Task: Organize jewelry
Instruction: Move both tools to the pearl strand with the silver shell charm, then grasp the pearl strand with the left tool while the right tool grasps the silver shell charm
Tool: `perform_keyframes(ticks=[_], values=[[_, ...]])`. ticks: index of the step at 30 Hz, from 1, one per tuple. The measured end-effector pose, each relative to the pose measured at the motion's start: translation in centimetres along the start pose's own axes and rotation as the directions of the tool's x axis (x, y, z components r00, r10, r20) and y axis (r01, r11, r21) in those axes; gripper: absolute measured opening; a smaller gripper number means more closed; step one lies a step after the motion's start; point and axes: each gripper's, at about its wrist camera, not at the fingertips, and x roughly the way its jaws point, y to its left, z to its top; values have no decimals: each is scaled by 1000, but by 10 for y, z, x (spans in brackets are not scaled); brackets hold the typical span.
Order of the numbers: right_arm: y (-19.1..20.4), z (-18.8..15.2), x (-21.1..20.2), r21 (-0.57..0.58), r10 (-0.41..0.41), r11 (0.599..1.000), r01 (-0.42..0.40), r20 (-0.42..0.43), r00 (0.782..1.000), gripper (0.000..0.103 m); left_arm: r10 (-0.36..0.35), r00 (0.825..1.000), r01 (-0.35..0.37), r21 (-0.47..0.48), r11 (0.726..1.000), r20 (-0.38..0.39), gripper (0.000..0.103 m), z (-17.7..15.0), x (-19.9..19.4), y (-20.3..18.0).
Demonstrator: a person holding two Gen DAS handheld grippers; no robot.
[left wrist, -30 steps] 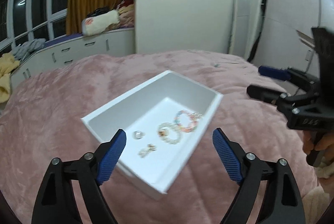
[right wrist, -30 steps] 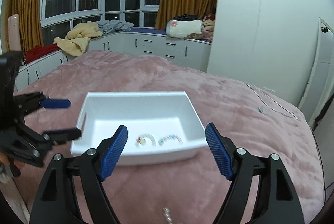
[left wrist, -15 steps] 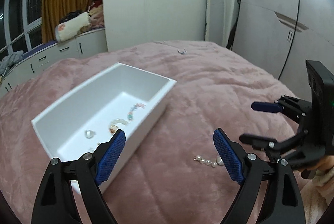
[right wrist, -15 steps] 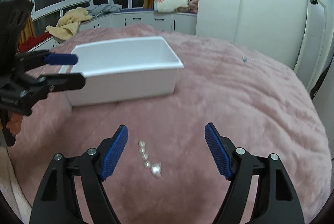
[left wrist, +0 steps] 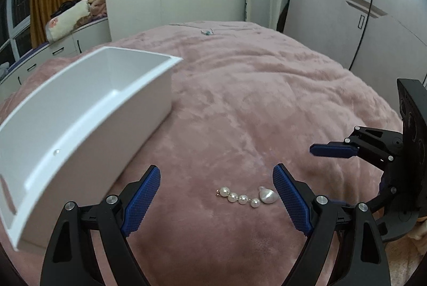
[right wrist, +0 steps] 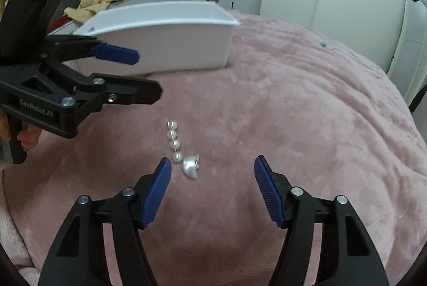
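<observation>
A pearl earring (left wrist: 246,196), a short string of pearls with a larger silver drop, lies on the pink blanket. It also shows in the right wrist view (right wrist: 181,152). My left gripper (left wrist: 217,202) is open and empty, low over the blanket with the earring between its fingertips. My right gripper (right wrist: 212,187) is open and empty, with the earring just ahead of its left fingertip. The white box (left wrist: 112,99) stands to the left; it also shows in the right wrist view (right wrist: 170,43), behind the left gripper (right wrist: 125,72). Its contents are hidden.
The pink blanket (left wrist: 267,99) covers the bed. A small blue-silver piece of jewelry (left wrist: 207,32) lies at the bed's far edge, also seen in the right wrist view (right wrist: 323,44). Wardrobe doors stand to the right, window cabinets with clothes behind.
Both grippers have swung away from the white box and dropped low toward the pearl earring, which now lies close to both sets of fingertips. Both stay open.
</observation>
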Motion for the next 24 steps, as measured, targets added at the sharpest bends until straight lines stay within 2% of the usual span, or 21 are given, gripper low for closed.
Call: perform_keyframes(ticks=[8,11,14,19,21,24], values=[[3,-2,25,1,34,999,-34,-35,999,59,-39,997,39,-7,999,-62,86,-8,32,0],[5,-2,35,-5,41,999,-42,-59,997,54,-53,995,52,-7,999,-88,84,-11,45,0],[7,-4,43,-26,34,999,-36,-74,997,52,-69,990,66,-22,998,-120,74,-15,57,2],[3,-4,48,-15,32,999,-33,-73,997,46,-88,987,78,-80,994,-134,65,-18,69,7],[3,-4,48,-13,31,999,-32,-71,997,41,-82,987,71,-84,994,-138,53,-18,72,7],[3,-4,49,-8,34,999,-35,-69,997,34,-74,986,61,-88,994,-147,40,-19,74,7]])
